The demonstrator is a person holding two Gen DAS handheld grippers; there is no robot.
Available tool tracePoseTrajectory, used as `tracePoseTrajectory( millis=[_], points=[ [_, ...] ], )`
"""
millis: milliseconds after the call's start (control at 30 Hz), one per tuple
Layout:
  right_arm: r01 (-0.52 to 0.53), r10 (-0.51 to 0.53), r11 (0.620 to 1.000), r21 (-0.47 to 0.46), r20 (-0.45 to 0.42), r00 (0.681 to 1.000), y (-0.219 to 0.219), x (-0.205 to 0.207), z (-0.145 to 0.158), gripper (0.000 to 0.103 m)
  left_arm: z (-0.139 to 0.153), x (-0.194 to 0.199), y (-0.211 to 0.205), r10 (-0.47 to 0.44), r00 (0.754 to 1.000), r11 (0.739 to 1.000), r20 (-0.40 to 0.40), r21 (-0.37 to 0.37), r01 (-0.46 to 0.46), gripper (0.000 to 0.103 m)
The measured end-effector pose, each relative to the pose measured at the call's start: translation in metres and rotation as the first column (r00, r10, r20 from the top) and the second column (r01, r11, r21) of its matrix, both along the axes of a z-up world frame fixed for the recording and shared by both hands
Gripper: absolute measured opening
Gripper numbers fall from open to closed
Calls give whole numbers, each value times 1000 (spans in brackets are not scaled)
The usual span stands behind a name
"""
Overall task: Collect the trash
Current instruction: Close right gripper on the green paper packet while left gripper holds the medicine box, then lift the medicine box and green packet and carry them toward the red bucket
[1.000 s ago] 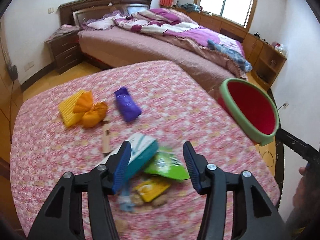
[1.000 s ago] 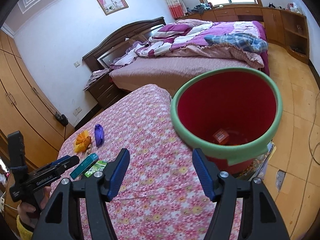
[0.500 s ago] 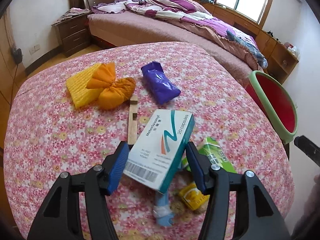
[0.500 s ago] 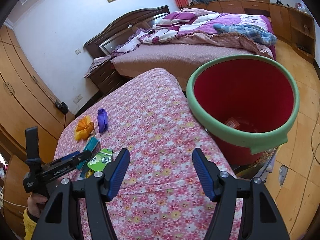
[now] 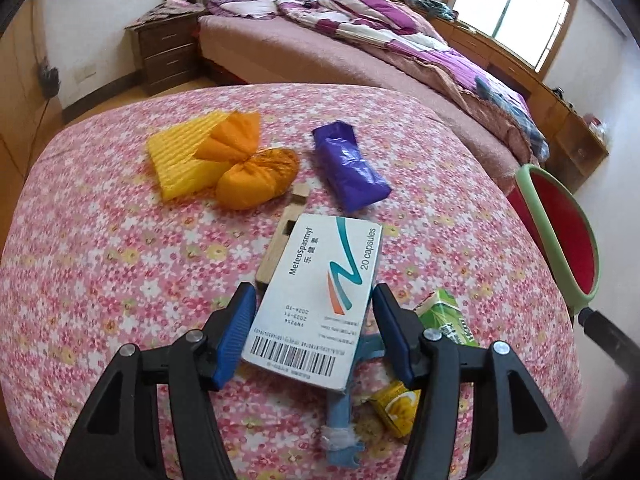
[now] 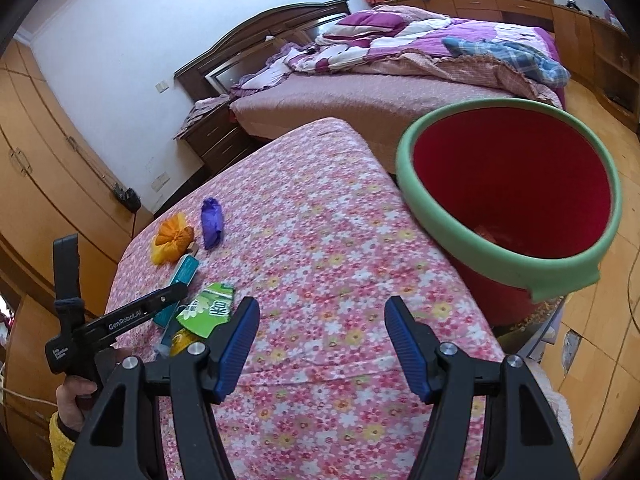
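Wardrobes (image 6: 36, 152) only behind right claw (image 6: 320, 344)

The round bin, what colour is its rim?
Light green rim, red inside; clearest in the right wrist view.

L gripper (image 5: 314, 334) angled down, jaws apart, R gripper (image 6: 322, 344) angled down, jaws apart, empty

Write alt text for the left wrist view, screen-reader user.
The left tool straddles a white medicine box, pads open beside its long sides, on a pink floral tablecloth. Around it lie a purple wrapper, orange bundle, yellow foam sheet, green packet; a red bin stands at right.
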State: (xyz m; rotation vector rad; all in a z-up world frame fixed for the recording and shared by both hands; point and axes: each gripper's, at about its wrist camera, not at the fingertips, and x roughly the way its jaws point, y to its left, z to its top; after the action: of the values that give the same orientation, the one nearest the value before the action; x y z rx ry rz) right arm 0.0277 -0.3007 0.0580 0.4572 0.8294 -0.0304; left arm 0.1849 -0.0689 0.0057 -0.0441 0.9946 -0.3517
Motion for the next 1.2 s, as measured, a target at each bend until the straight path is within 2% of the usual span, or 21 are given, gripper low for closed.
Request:
tracePoseTrajectory(
  millis=[133,300,533,600,800,1000,1033,1100,1200],
  points=[
    [-34,34,999,5,4,999,10,6,1,68,7,-7,18,50,999,996,4,-71,-49,58],
    [-90,90,996,16,0,996,29,19,0,68,24,-26,45,138,989,985,51,-107,-132,58],
    [-183,185,982,57,-35,982,67,45,-14,68,27,-40,75,222,974,970,49,-114,-216,58],
    [-206,209,977,58,-48,977,80,53,-18,75,24,-42,81,236,971,966,36,-123,-230,58],
    [-227,225,974,-9,-105,969,109,70,-32,76,16,-47,90,250,968,960,17,-136,-246,58],
    [-221,215,974,-41,-108,971,118,79,-40,75,12,-48,90,245,970,958,11,-154,-240,58],
    [-218,213,975,-40,-104,971,118,80,-40,74,12,-49,90,242,970,959,10,-156,-238,58],
    [-206,203,978,-32,-94,975,117,79,-41,59,12,-50,89,238,971,959,11,-158,-234,58],
    [-203,201,979,-17,-82,976,114,79,-43,53,12,-51,86,233,972,961,16,-159,-228,58]
  ],
)
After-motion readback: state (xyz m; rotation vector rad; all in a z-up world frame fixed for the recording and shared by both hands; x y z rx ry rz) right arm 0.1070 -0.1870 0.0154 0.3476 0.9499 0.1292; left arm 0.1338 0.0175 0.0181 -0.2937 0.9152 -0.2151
